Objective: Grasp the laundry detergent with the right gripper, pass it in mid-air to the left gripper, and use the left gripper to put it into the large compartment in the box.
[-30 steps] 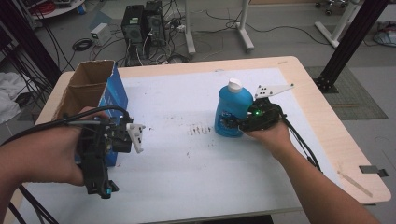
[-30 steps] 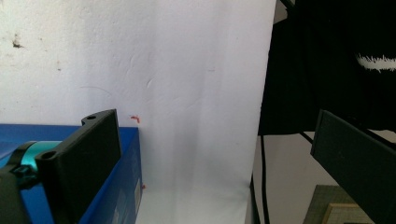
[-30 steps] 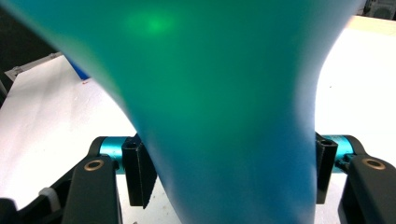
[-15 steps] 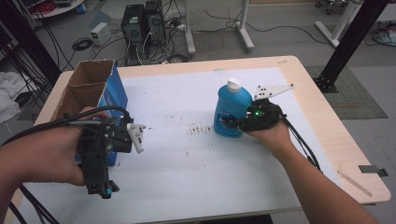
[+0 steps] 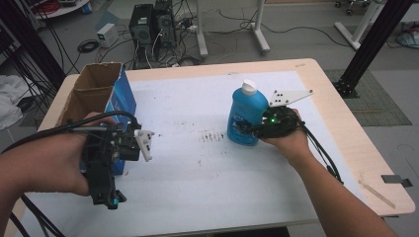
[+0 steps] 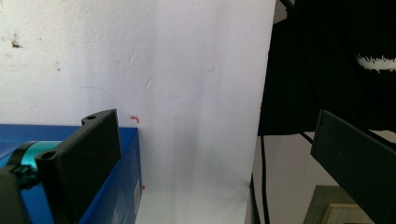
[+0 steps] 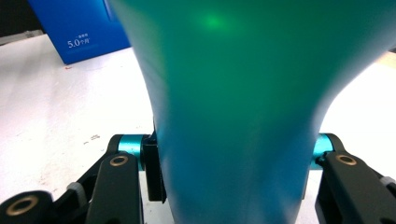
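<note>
A blue bottle [image 5: 245, 114] with a white cap stands upright right of the table's centre. My right gripper [image 5: 248, 130] comes at it from the right and is shut on its lower body. In the right gripper view the bottle [image 7: 243, 93] sits between the two black jaws of that gripper [image 7: 229, 158]. My left gripper [image 5: 106, 196] is held at the near left, jaws pointing back toward the person. Its jaws [image 6: 210, 121] stand wide open with nothing between them. A blue carton [image 5: 121, 98] with an open cardboard top lies just beside it; one jaw hangs over the carton's edge [image 6: 121, 186].
A white sheet [image 5: 197, 163] covers the wooden table [image 5: 341, 118], with small dark marks [image 5: 212, 136] at its middle. On the floor beyond the far edge stand computer towers [image 5: 150, 19], cables and desk legs. A black post [image 5: 368, 44] rises at the far right.
</note>
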The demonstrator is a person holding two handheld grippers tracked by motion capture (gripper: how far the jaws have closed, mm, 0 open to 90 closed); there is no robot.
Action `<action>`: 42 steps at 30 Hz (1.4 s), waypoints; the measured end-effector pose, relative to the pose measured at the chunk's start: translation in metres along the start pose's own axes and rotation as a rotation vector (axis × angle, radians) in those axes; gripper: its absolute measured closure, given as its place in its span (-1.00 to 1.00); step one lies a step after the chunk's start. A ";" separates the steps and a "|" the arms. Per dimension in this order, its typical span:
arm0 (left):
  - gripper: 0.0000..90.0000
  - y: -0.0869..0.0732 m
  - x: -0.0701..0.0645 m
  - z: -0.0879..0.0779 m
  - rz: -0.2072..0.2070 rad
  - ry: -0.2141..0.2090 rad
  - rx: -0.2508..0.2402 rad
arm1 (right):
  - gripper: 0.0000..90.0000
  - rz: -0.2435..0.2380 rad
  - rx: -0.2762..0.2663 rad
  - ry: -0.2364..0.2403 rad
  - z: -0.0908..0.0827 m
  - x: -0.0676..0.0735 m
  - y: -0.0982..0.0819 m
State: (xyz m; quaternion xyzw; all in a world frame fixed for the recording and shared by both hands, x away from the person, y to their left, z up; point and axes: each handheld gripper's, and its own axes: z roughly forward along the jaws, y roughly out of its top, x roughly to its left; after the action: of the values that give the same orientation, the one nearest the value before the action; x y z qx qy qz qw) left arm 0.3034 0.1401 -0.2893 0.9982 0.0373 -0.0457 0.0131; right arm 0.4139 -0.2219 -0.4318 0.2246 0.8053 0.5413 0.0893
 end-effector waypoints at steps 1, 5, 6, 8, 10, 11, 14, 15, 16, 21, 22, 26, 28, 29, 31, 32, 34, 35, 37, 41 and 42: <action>-0.96 0.000 0.000 0.000 0.001 0.001 0.001 | 0.04 -0.006 0.002 -0.005 0.000 0.001 0.001; -0.96 0.001 0.001 -0.001 0.000 0.003 0.004 | 0.04 -0.020 -0.015 -0.006 -0.004 0.004 0.005; -0.96 0.002 0.002 -0.002 0.000 0.006 0.000 | 0.04 -0.022 -0.029 -0.008 -0.008 0.005 0.008; -0.96 0.003 0.002 -0.003 0.002 0.007 0.002 | 0.04 -0.029 -0.036 -0.006 -0.013 0.007 0.011; -0.96 0.004 0.002 -0.005 0.002 0.013 0.002 | 0.04 -0.029 -0.037 -0.005 -0.015 0.008 0.013; -0.96 0.005 0.002 -0.006 0.005 0.014 0.004 | 0.04 -0.035 -0.040 -0.003 -0.018 0.009 0.015; -0.96 0.006 0.002 -0.010 0.006 0.019 0.001 | 0.03 -0.043 -0.044 0.012 -0.025 0.013 0.021; -0.96 0.007 0.002 -0.011 0.012 0.021 0.001 | 0.03 -0.047 -0.044 0.014 -0.027 0.015 0.023; -0.96 0.007 0.002 -0.013 0.013 0.022 -0.001 | 0.03 -0.056 -0.043 0.023 -0.029 0.018 0.027; -0.96 0.010 0.004 -0.019 0.013 0.026 -0.006 | 0.03 -0.095 -0.038 0.064 -0.034 0.032 0.043; -0.96 0.011 0.005 -0.022 0.012 0.027 -0.008 | 0.03 -0.108 -0.037 0.089 -0.034 0.038 0.050; -0.96 0.016 0.007 -0.027 0.014 0.033 -0.010 | 0.03 -0.142 -0.028 0.139 -0.032 0.052 0.059; -0.96 0.017 0.008 -0.028 0.016 0.034 -0.010 | 0.03 -0.163 -0.021 0.169 -0.030 0.060 0.062; -0.96 0.018 0.008 -0.029 0.018 0.033 -0.011 | 0.03 -0.163 -0.021 0.169 -0.030 0.060 0.062; -0.96 0.020 0.009 -0.030 0.018 0.038 -0.011 | 0.03 -0.173 -0.014 0.203 -0.027 0.068 0.064; -0.96 0.021 0.010 -0.031 0.016 0.041 -0.009 | 0.03 -0.180 -0.007 0.217 -0.025 0.072 0.064; -0.96 0.023 0.011 -0.031 0.017 0.046 -0.010 | 0.03 -0.198 0.012 0.257 -0.019 0.082 0.066; -0.96 0.024 0.012 -0.031 0.014 0.046 -0.011 | 0.03 -0.198 0.012 0.257 -0.019 0.082 0.066; -0.96 0.025 0.012 -0.031 0.011 0.049 -0.016 | 0.03 -0.203 0.020 0.279 -0.013 0.089 0.065; -0.96 0.026 0.013 -0.031 0.011 0.053 -0.025 | 0.03 -0.215 0.034 0.325 0.000 0.102 0.063; -0.96 0.027 0.013 -0.032 0.012 0.053 -0.022 | 0.03 -0.218 0.036 0.334 0.004 0.105 0.062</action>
State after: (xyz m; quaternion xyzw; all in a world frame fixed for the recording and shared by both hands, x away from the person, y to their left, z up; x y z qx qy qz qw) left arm 0.3211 0.1154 -0.2580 0.9990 0.0324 -0.0189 0.0232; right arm 0.3389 -0.1504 -0.3666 0.0448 0.8382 0.5435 0.0087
